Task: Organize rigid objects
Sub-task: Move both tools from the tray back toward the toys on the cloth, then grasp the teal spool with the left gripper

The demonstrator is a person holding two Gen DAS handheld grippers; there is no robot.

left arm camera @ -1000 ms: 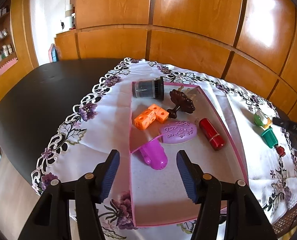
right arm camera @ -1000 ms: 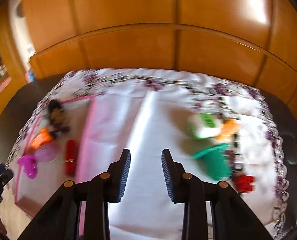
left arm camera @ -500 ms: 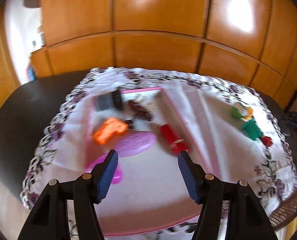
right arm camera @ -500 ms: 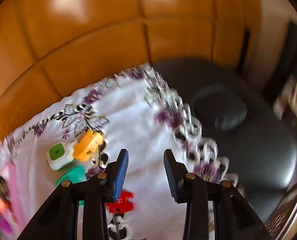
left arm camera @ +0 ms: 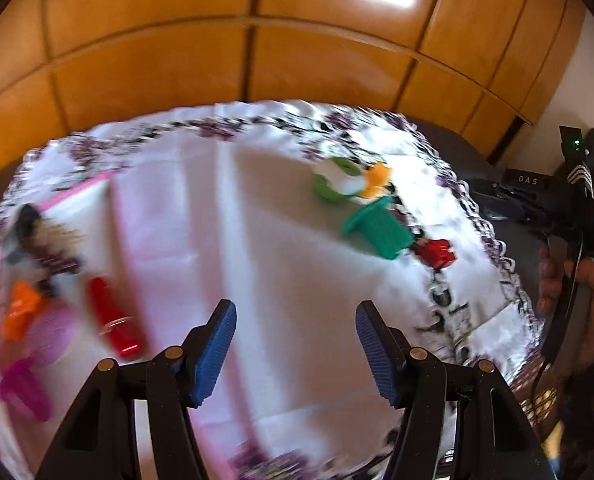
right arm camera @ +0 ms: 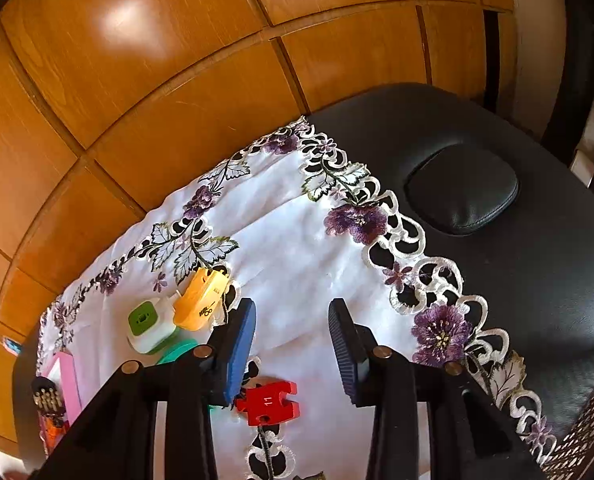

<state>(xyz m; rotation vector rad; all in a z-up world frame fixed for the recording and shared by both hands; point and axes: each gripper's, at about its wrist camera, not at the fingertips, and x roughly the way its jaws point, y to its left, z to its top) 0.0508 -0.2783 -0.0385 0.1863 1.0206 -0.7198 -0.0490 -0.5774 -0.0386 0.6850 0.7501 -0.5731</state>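
A white embroidered cloth covers the table. My left gripper is open and empty above its middle. At the left a pink tray holds a red cylinder, an orange block and purple pieces, all blurred. At the right lie a green-and-white object, an orange object, a teal cup and a red puzzle piece. My right gripper is open and empty above the red puzzle piece, beside the orange object and green-and-white object.
Wooden panelled cabinets stand behind the table. The black padded surface shows beyond the cloth's right edge. The person's hand holding the right gripper's handle is at the right in the left wrist view.
Both views have swung to the right. The left gripper has moved from over the tray toward the cloth's middle. The right gripper now sits over the red puzzle piece near the cloth's right edge.
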